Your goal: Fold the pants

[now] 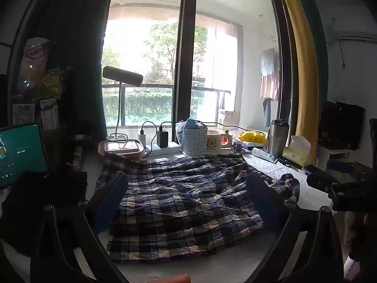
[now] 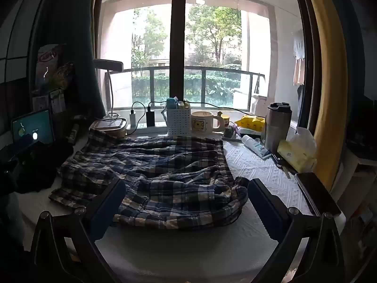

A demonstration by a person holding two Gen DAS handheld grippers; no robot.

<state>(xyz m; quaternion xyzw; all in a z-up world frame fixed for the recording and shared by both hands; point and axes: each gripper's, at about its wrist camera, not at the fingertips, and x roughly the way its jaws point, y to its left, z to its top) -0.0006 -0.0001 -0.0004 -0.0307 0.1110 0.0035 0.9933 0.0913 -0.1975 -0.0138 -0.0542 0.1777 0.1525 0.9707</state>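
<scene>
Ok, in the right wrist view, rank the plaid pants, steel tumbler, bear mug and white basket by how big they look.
1. Plaid pants, by far the largest.
2. Steel tumbler.
3. White basket and bear mug look about alike, so they aren't ranked against each other.

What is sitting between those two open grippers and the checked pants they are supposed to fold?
Nothing visible. The plaid pants lie spread on the table right in front of both the left gripper and the right gripper. The mug, basket and flask stand behind the pants, by the window.
</scene>
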